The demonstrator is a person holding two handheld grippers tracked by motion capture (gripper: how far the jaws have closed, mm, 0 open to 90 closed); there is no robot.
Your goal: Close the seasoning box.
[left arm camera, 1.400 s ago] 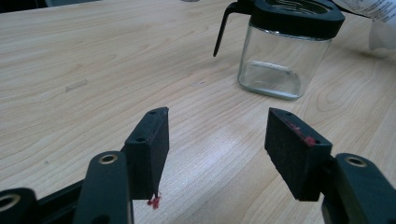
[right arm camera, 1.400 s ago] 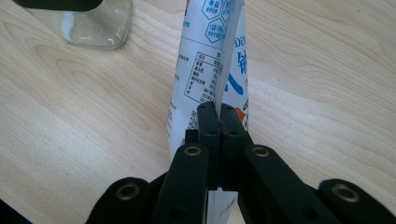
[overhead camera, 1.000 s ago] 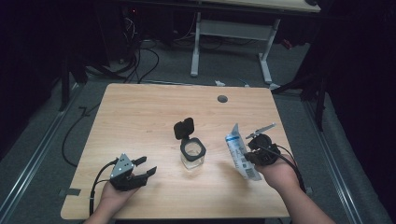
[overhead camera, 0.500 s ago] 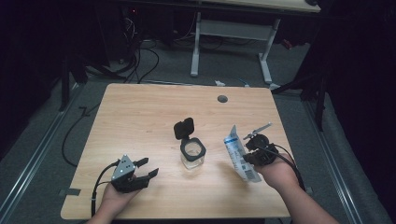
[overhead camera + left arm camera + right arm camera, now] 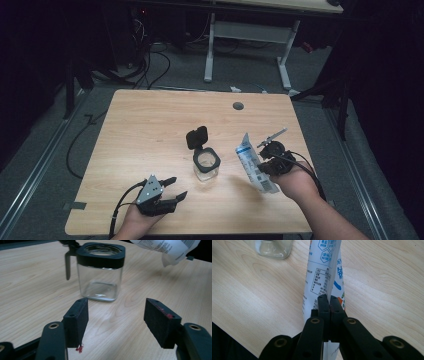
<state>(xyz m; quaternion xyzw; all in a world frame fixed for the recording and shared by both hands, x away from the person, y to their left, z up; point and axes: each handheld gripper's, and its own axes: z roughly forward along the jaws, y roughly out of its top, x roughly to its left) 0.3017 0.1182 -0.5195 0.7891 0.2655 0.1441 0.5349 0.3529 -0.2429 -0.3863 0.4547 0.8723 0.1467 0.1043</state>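
On the light wooden table (image 5: 150, 130), at its near left corner, the left gripper (image 5: 170, 192) sits in the person's left hand (image 5: 137, 220), its grey three-cornered plate on top. Its jaws stand wide apart with nothing between them, pointing right and slightly far, toward the jar. In the left gripper view the two black pads (image 5: 79, 320) frame bare wood, with the jar standing well beyond them.

Near the table's middle stands a small square clear glass jar with a black collar (image 5: 206, 167). It is upright, and its black hinged lid (image 5: 196, 137) is flipped open, standing up on the far left side. The left gripper view shows clear glass walls and a bare bottom (image 5: 100, 277); nothing is visible inside.

Just right of the jar, apart from it, a white flat printed pouch with blue markings (image 5: 254, 165) is held above the table. Its long axis is tilted, running from its far left top corner down to its near right end. The right gripper (image 5: 266, 164), in the person's right hand (image 5: 297, 182), is clenched on this pouch; in the right gripper view the jaws are pressed together on the pouch's thin edge (image 5: 324, 277), with the jar's base (image 5: 272, 247) at the upper left.
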